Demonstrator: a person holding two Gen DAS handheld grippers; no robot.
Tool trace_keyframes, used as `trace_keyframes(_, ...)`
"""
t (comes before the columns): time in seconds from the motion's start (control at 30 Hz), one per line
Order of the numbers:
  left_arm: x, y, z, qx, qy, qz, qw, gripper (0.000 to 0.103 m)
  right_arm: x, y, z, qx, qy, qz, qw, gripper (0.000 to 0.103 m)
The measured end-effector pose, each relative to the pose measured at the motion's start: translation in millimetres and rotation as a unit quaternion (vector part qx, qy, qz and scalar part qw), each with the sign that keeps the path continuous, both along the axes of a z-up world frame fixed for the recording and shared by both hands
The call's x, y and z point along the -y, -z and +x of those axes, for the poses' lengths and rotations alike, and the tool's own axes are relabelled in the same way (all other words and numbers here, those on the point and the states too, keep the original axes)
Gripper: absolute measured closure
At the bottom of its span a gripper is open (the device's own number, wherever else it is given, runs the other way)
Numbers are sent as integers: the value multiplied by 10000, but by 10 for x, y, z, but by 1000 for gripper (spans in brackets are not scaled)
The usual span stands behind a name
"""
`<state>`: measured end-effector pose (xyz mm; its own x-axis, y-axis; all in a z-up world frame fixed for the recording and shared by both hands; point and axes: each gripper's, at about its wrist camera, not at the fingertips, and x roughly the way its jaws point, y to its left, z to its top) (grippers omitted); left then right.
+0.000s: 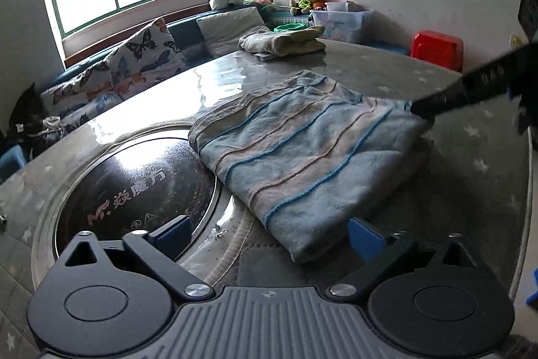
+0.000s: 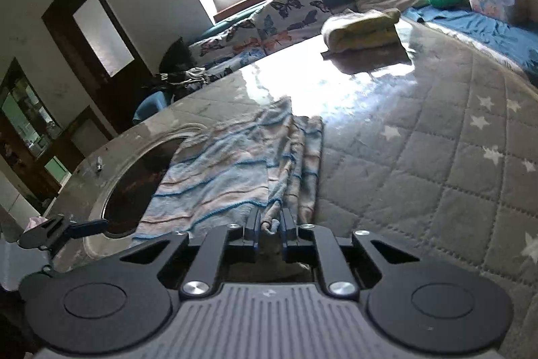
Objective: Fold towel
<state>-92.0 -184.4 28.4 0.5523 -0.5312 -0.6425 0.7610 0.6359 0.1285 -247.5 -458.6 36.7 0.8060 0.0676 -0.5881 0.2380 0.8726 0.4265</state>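
Observation:
A blue and beige striped towel (image 1: pixel 302 157) lies folded on the table, one end over the black round hob. My left gripper (image 1: pixel 270 236) stands open just above the table, its blue pads (image 1: pixel 366 238) either side of the towel's near corner without touching it. In the left wrist view my right gripper (image 1: pixel 423 110) comes in from the right and pinches the towel's far right corner. The right wrist view shows my right gripper (image 2: pixel 270 224) shut on a bunched corner of the towel (image 2: pixel 218 170), and the left gripper (image 2: pixel 84 227) low at the left.
The table (image 2: pixel 437 157) has a grey quilted cover with white stars under a glossy top. A black hob (image 1: pixel 134 190) is set into it. A second folded cream towel (image 1: pixel 285 42) lies at the far side. A sofa with butterfly cushions (image 1: pixel 141 56) and a red stool (image 1: pixel 437 47) stand beyond.

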Motion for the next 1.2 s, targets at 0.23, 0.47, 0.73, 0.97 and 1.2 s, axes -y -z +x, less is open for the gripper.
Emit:
trace_keyframes(0.23,-17,42,-70,228,-13,124,9997,14,-71,32,-52,-125,-204,229,9995,94)
trace_keyframes(0.47,-130,71,14,70,-446,182,9988,13,-144,162,-70,-290,-402,208,9986,88)
trace_keyframes(0.73,-293,-147,-50,322,-499,-97,9982,12,-291,-188,-47,152,-617,-661,9958,85)
trace_keyframes(0.97,-237,-38,-152,466,-143,153,9987,6,-385,-130,129,186,-855,-711,9936,85)
trace_keyframes(1.2,-246,74,-13,378,-503,209,9978,6,-383,10,106,78,-827,-482,9954,83)
